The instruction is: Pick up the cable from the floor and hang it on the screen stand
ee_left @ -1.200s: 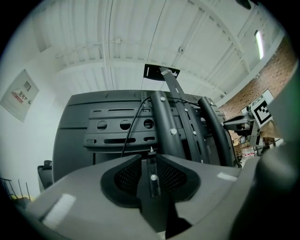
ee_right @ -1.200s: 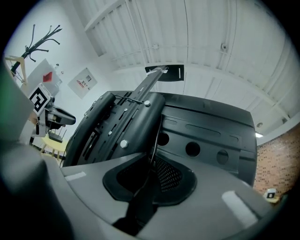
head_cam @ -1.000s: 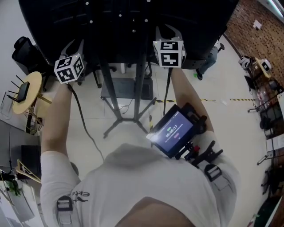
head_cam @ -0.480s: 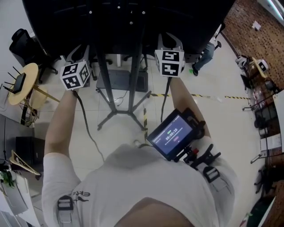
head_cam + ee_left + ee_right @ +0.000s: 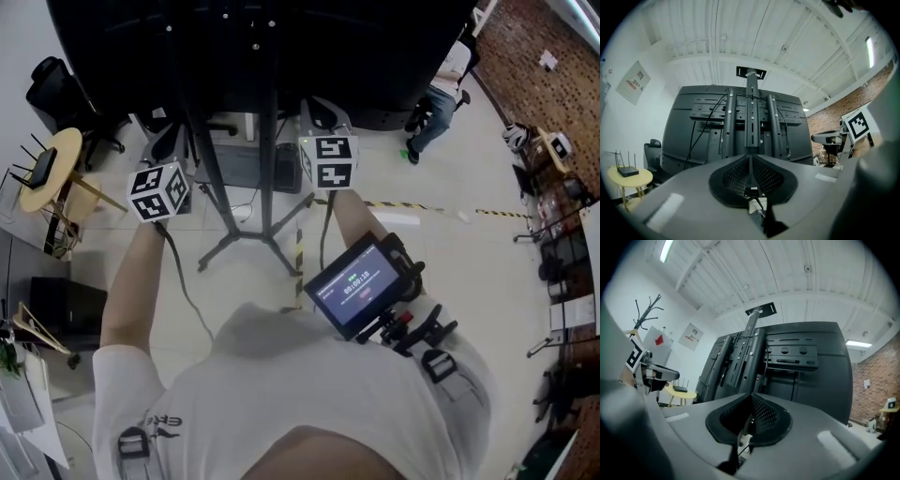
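Observation:
The big black screen (image 5: 281, 47) on its stand (image 5: 267, 159) fills the top of the head view, back side toward me. Thin black cable (image 5: 696, 133) hangs down over the mount rails (image 5: 751, 117) on the screen's back. My left gripper (image 5: 167, 141) is raised left of the stand pole, short of the screen. Its jaws (image 5: 751, 161) are closing, pads almost together, and nothing lies between them. My right gripper (image 5: 319, 114) is raised just right of the pole, also with pads (image 5: 761, 411) together and empty. Both point up at the mount (image 5: 750, 357).
The stand's splayed legs (image 5: 225, 251) rest on the pale floor with striped tape (image 5: 300, 258) beside them. A round wooden table (image 5: 52, 178) with a router stands at the left. A person (image 5: 441, 84) stands beyond the screen. A small display (image 5: 361, 286) is strapped to my chest.
Both marker cubes have come down and back toward me, away from the screen. The right one has also shifted left, closer to the pole.

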### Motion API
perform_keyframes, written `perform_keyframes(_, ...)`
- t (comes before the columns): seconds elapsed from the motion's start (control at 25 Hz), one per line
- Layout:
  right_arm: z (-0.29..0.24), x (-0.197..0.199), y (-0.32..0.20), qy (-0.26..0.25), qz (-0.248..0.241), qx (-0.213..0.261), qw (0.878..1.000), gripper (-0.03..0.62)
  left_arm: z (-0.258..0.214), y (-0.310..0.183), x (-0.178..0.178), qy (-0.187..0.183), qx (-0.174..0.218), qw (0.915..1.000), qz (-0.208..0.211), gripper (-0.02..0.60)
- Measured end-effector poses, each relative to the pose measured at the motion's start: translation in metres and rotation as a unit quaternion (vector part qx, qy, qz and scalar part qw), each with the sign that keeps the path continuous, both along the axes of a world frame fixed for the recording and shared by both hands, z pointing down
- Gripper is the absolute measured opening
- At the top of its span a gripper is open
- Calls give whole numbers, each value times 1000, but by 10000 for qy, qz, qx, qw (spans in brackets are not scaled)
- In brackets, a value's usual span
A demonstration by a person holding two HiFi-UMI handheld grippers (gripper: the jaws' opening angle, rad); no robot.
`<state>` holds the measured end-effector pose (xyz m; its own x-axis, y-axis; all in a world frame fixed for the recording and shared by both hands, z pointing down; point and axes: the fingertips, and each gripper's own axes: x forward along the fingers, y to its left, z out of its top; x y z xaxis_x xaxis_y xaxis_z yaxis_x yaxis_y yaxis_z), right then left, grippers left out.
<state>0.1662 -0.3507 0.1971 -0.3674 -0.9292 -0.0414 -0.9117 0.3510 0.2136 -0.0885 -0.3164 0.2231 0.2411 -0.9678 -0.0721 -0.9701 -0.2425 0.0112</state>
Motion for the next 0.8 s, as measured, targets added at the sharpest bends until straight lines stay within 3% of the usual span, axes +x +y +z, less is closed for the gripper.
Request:
perform_keyframes(0.52, 85, -59, 53, -364, -1182, -531, 9909, 14, 75, 72, -11, -38, -293, 9987, -427, 3)
perform_keyframes(0.8, 130, -71, 84, -362, -1309, -968, 9860, 14, 115, 109, -9, -82, -500, 9978, -431, 3)
